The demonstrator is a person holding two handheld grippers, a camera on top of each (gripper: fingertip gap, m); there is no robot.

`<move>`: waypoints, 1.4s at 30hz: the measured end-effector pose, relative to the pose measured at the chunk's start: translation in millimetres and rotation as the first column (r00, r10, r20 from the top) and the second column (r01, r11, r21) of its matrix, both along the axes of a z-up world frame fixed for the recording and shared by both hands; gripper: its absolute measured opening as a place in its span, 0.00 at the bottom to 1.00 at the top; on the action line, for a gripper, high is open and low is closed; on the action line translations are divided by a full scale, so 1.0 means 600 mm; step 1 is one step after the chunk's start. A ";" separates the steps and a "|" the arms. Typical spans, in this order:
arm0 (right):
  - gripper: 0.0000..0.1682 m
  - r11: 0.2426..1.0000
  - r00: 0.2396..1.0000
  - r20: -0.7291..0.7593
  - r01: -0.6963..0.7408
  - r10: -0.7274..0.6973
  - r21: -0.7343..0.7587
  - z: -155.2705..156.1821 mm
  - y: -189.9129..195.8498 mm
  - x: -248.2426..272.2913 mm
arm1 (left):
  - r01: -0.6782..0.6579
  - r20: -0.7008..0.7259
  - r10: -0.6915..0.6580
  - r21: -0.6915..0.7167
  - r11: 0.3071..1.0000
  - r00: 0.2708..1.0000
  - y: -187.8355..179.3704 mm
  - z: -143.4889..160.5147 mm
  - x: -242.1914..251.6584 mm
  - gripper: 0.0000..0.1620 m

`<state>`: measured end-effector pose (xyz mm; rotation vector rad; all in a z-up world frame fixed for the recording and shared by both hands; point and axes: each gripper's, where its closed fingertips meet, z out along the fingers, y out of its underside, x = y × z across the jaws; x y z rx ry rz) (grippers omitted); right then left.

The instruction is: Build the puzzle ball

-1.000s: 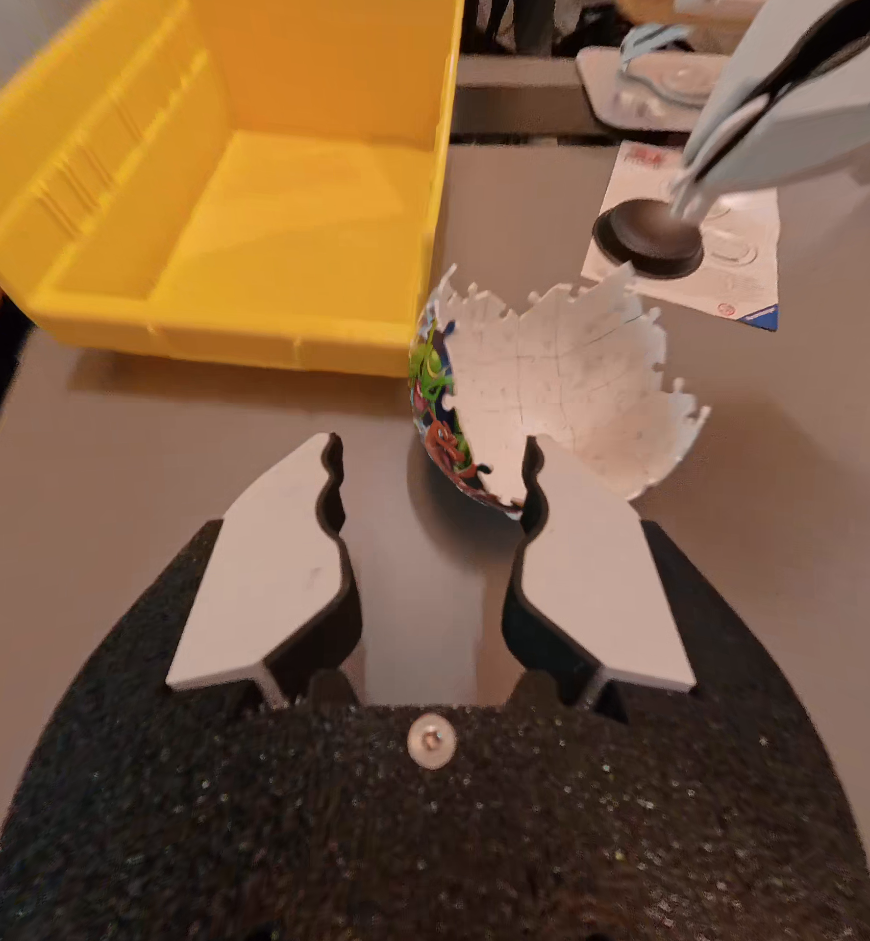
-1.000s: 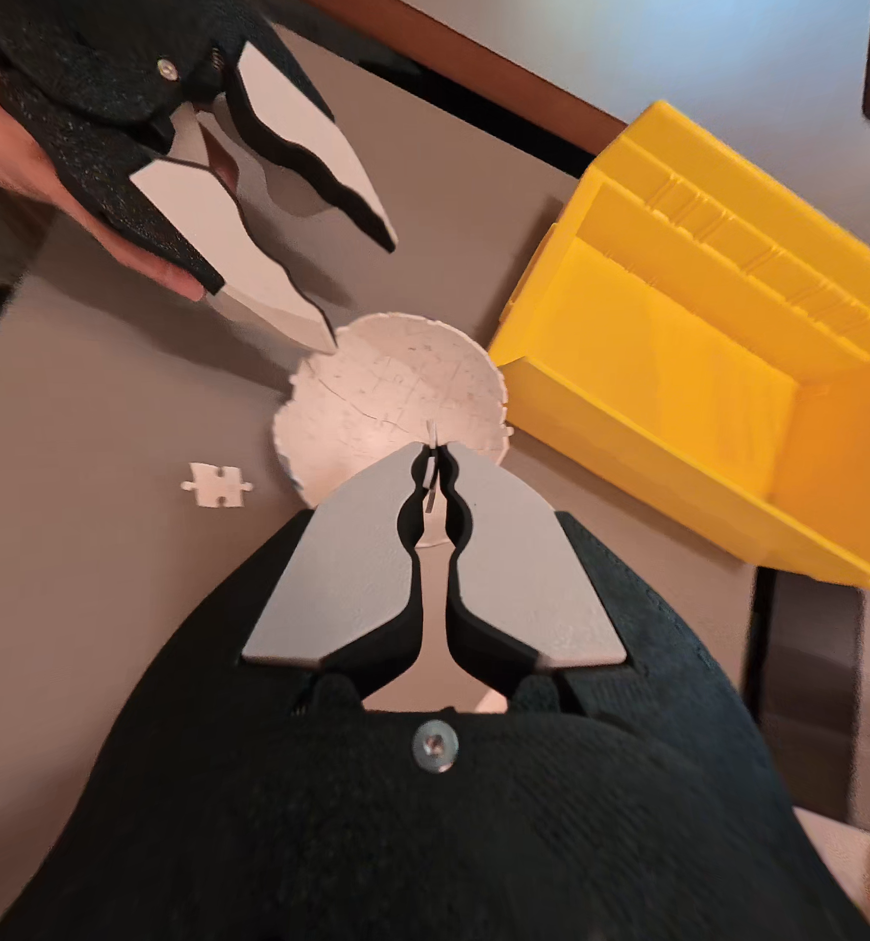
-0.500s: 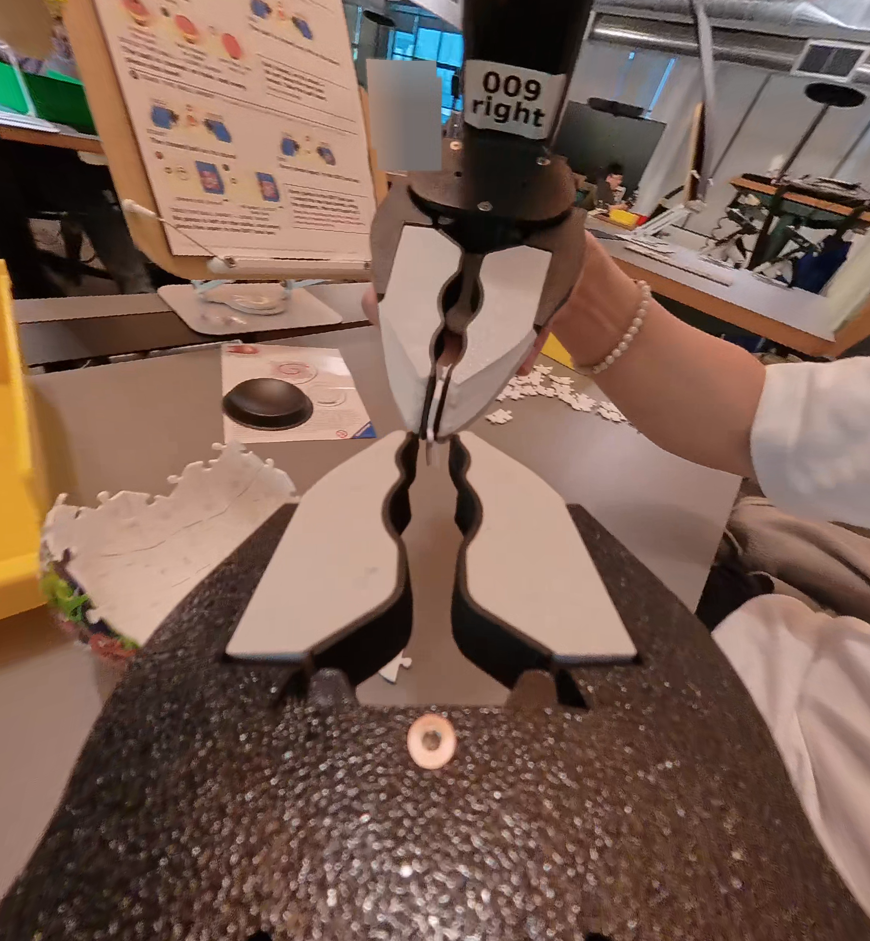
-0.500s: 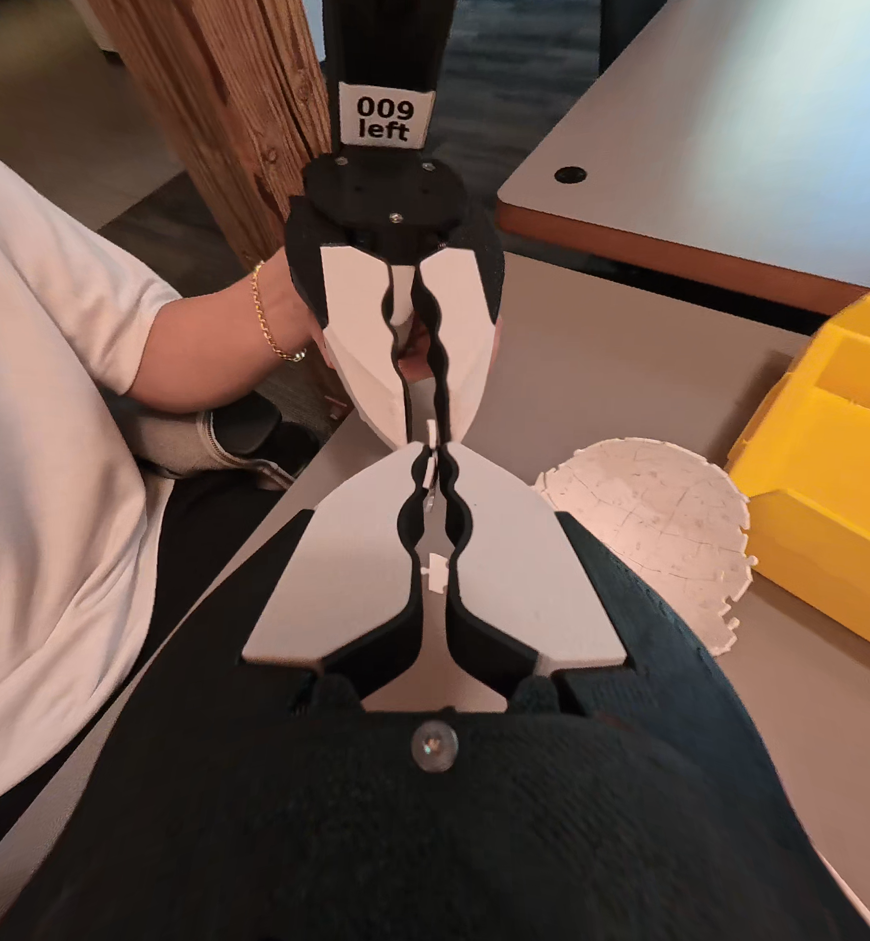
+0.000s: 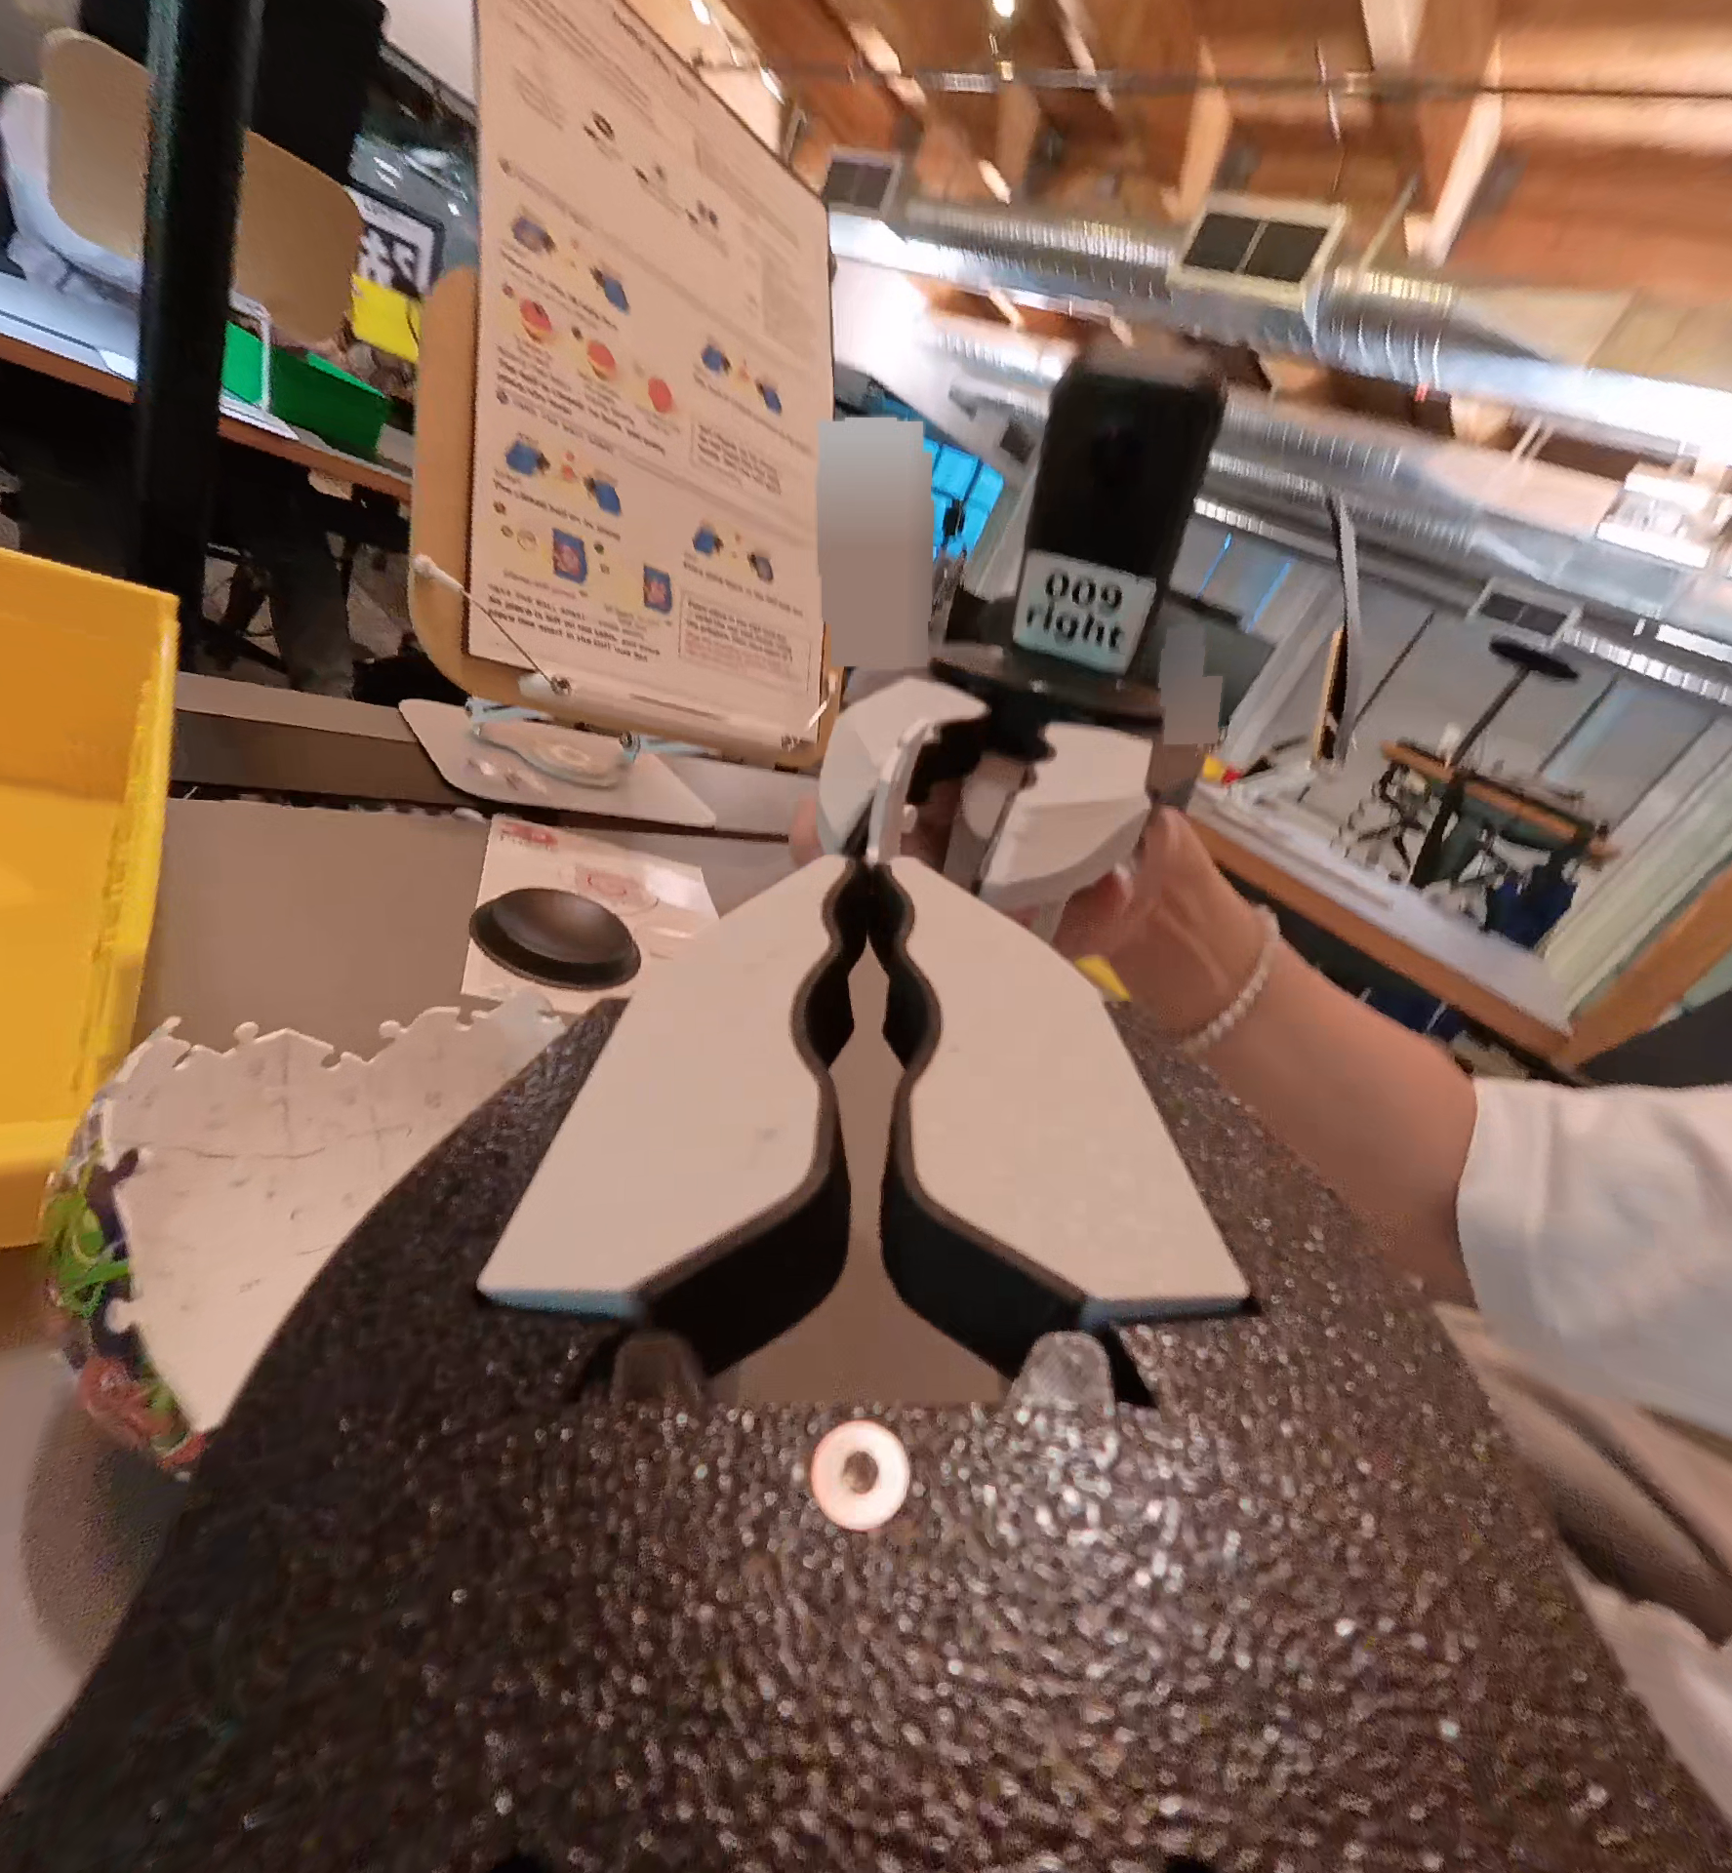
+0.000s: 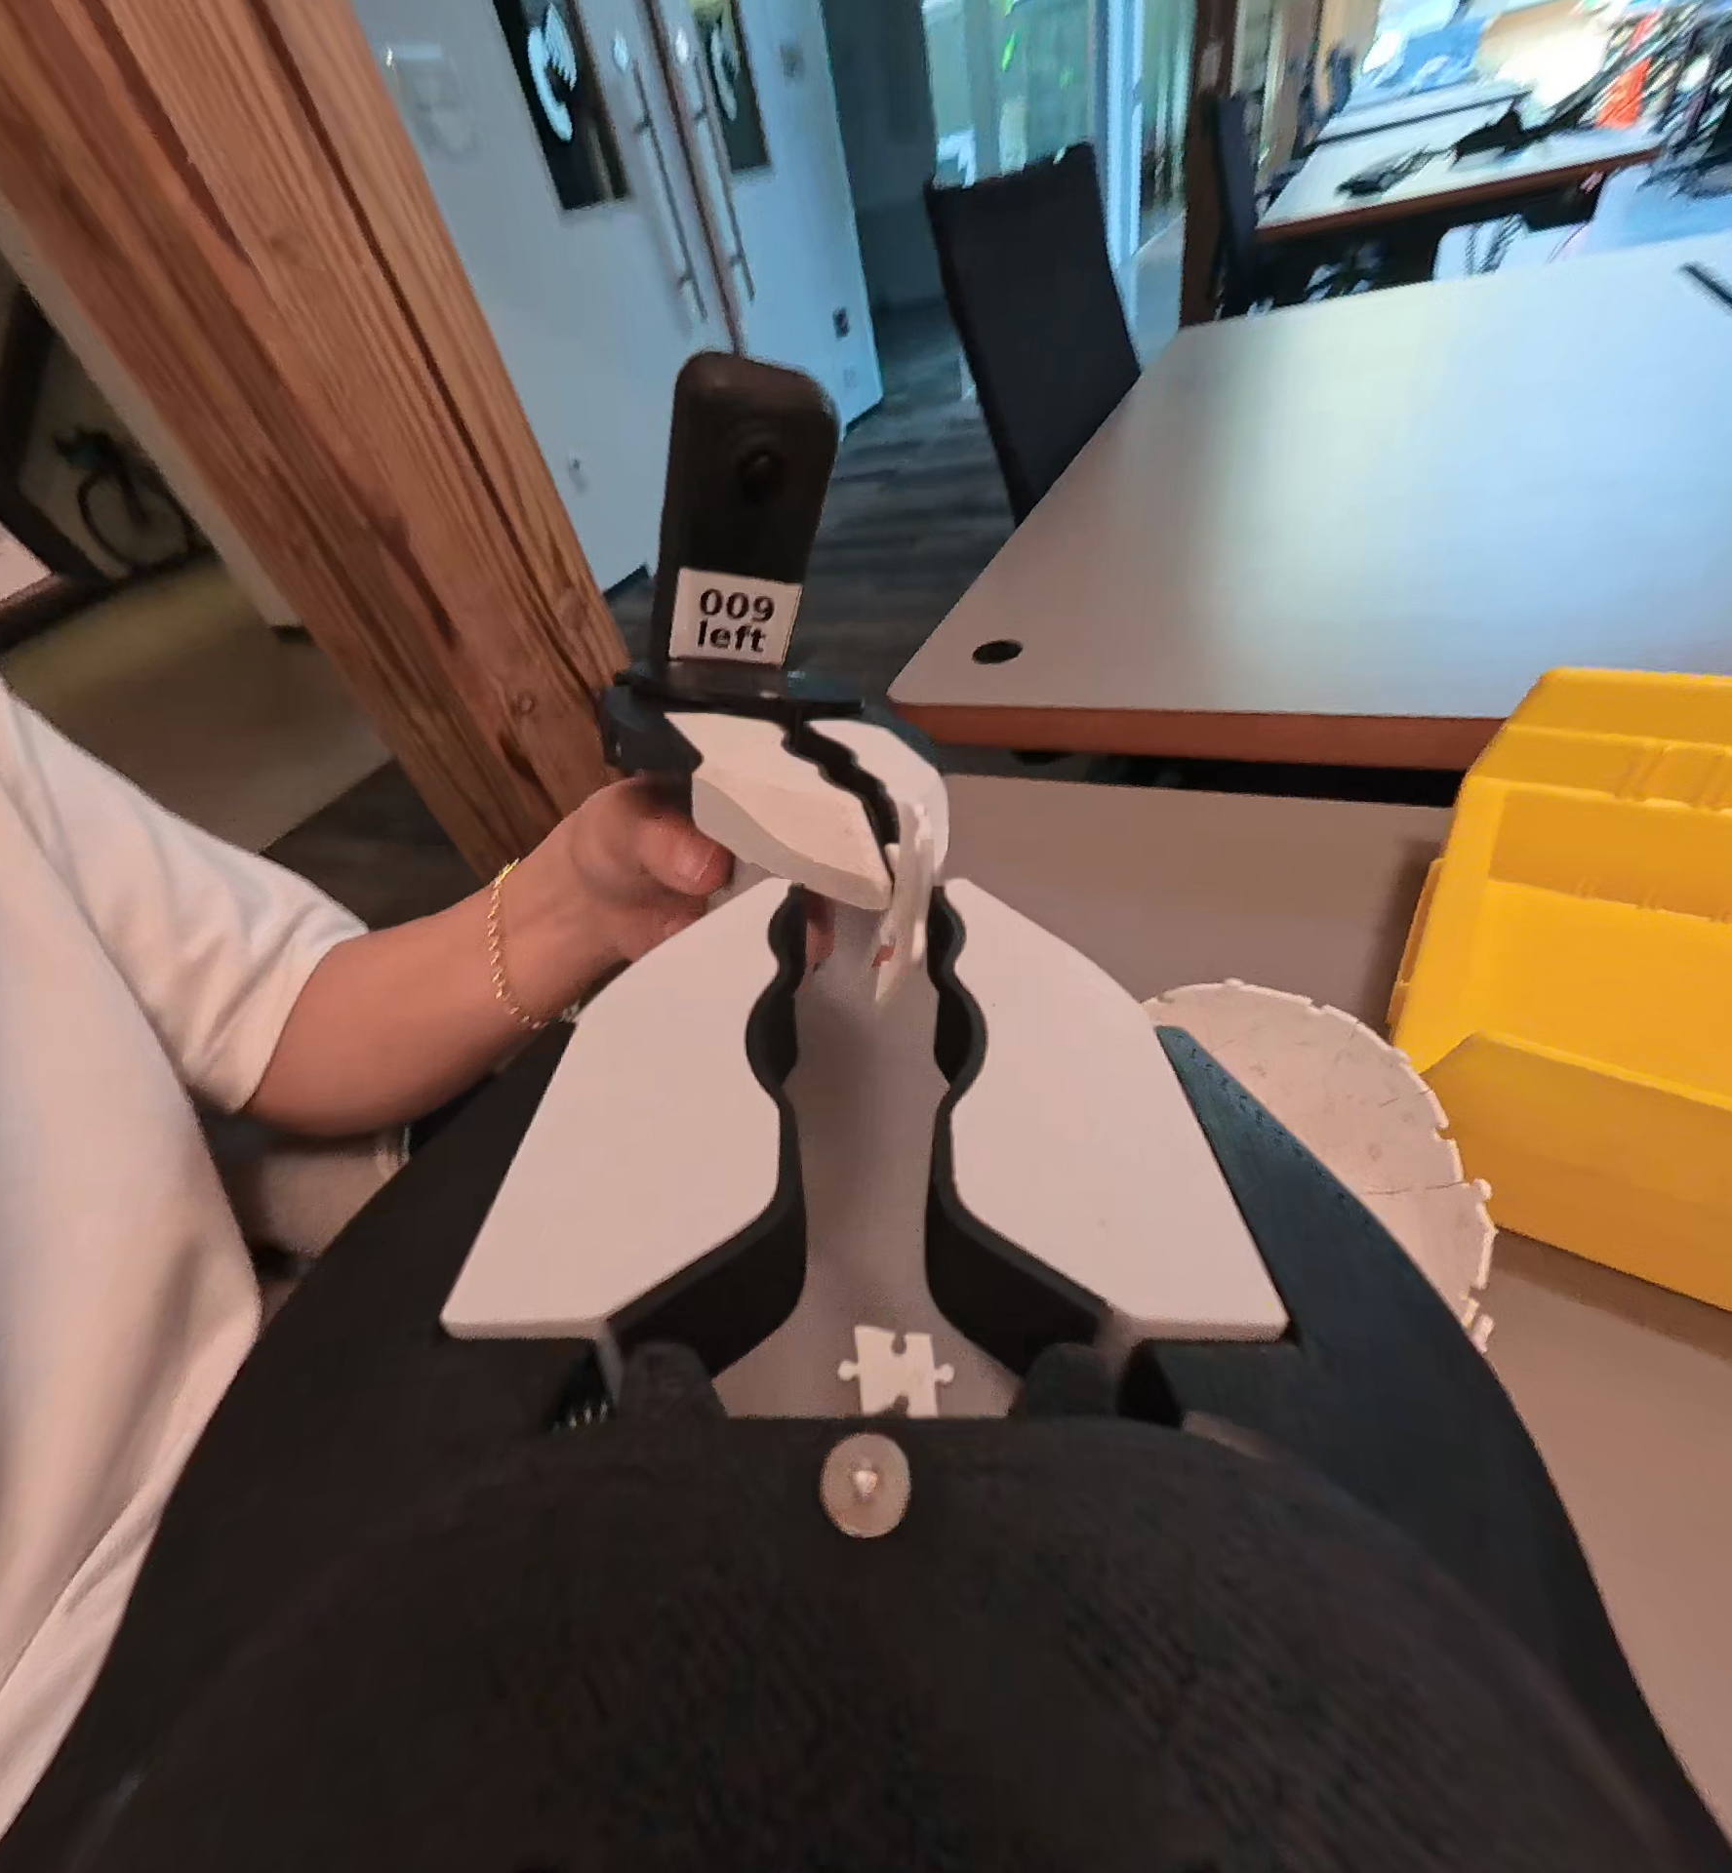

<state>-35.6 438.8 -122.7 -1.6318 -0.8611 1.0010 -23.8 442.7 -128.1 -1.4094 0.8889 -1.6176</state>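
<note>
My left gripper is shut on a white puzzle piece and holds it in the air, edge-on in this view. In the right wrist view the piece hangs from the left gripper's tips, between my right gripper's open fingers without touching them. The right gripper faces the left one, open and empty. The half-built puzzle ball, white inside and colourful outside, lies on the grey table; it also shows in the right wrist view.
A yellow bin stands beside the ball, also seen in the right wrist view. A loose white piece lies on the table under my right gripper. A black round stand sits on a leaflet. An instruction sheet stands behind. The tips of both grippers are at nearly the same place.
The right gripper has opened and let go of the piece, which now stays in the shut left gripper. Both grippers have tilted and lifted slightly.
</note>
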 end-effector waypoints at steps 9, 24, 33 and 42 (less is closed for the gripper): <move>0.06 0.992 0.980 -0.160 0.116 -0.122 -0.048 0.005 0.024 0.001 | -0.039 0.054 0.043 -0.076 0.996 0.998 0.014 0.004 0.002 0.00; 0.01 0.982 0.997 -0.070 0.021 -0.035 -0.190 -0.055 -0.035 -0.015 | 0.086 -0.241 -0.057 0.112 0.990 0.969 -0.032 -0.029 -0.018 0.11; 0.01 0.979 0.999 -0.053 -0.005 -0.005 -0.202 -0.056 -0.050 -0.015 | 0.157 -0.280 -0.108 0.161 0.974 0.954 -0.053 -0.033 -0.025 0.01; 0.01 0.978 0.999 -0.049 -0.009 -0.001 -0.209 -0.061 -0.049 -0.019 | 0.170 -0.284 -0.123 0.148 0.974 0.951 -0.052 -0.037 -0.024 0.01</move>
